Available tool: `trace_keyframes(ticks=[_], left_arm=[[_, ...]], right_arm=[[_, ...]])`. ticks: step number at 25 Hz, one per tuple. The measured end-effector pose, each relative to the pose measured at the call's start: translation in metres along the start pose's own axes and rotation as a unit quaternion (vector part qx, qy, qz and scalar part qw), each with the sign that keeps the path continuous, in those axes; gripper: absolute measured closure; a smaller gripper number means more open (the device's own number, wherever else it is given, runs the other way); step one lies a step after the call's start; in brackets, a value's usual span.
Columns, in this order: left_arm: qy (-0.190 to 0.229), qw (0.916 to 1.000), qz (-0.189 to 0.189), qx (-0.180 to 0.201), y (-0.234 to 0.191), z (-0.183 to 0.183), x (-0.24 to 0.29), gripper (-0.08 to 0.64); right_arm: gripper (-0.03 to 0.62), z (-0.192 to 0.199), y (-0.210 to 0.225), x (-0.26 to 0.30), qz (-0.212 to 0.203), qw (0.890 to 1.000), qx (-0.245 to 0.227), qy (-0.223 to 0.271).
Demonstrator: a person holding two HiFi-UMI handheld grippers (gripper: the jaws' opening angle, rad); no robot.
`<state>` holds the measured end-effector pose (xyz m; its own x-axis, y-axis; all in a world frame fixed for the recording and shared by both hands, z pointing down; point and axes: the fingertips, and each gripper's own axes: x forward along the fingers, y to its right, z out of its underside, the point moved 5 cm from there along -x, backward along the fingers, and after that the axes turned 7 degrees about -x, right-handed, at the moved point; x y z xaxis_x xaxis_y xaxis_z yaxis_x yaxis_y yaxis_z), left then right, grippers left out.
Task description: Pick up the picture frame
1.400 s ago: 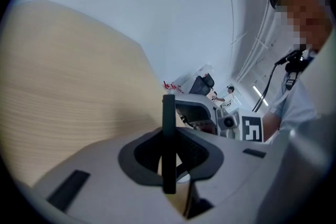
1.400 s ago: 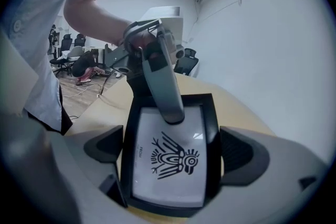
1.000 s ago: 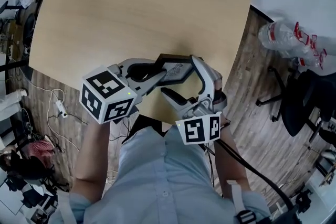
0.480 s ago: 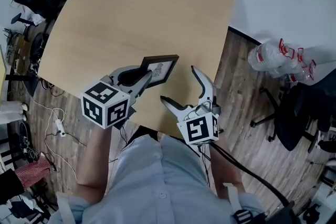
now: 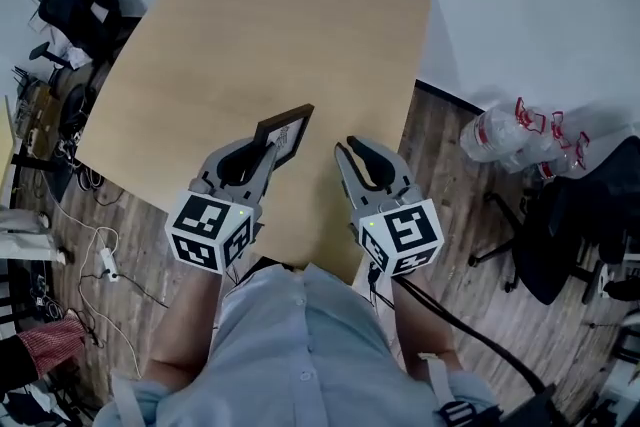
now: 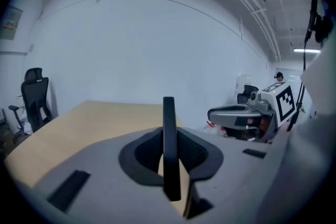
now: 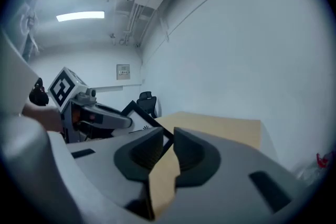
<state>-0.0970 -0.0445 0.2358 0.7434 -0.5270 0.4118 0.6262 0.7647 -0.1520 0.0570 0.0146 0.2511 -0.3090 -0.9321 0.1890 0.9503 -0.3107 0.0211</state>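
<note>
Clamping the picture frame (image 5: 283, 137) edge-on, the left tongs (image 5: 265, 155) hold it tilted over the counter (image 5: 250, 25). It has a thin black border around a white print. The right tongs (image 5: 346, 151) have just been closing and are nearly together, with nothing between them.

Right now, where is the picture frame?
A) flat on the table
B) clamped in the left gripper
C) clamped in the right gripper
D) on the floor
B: the left gripper pinches the picture frame edge-on above the table; the jaws of the right gripper have just been closing on nothing.
</note>
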Motion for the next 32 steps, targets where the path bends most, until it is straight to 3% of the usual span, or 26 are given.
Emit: trace_keyframes(ticks=[3,10,20,32], left_arm=[[0.031,0.9994,-0.014,0.01,0.004,-0.008,-0.004,0.5],[0.099,0.9915,-0.053,0.065,0.015,-0.025,-0.006,0.501],[0.109,0.9912,-0.039,0.064,0.022,-0.035,0.0,0.503],[0.1,0.9925,-0.032,0.064,0.021,-0.032,0.002,0.505]], right_arm=[[0.565,-0.012,0.004,-0.004,0.014,1.0,0.006,0.013],[0.589,-0.035,0.014,-0.019,0.049,0.998,-0.008,0.047],[0.591,-0.052,0.014,-0.03,0.067,0.995,-0.043,0.067],[0.591,-0.055,0.012,-0.032,0.069,0.994,-0.046,0.078]])
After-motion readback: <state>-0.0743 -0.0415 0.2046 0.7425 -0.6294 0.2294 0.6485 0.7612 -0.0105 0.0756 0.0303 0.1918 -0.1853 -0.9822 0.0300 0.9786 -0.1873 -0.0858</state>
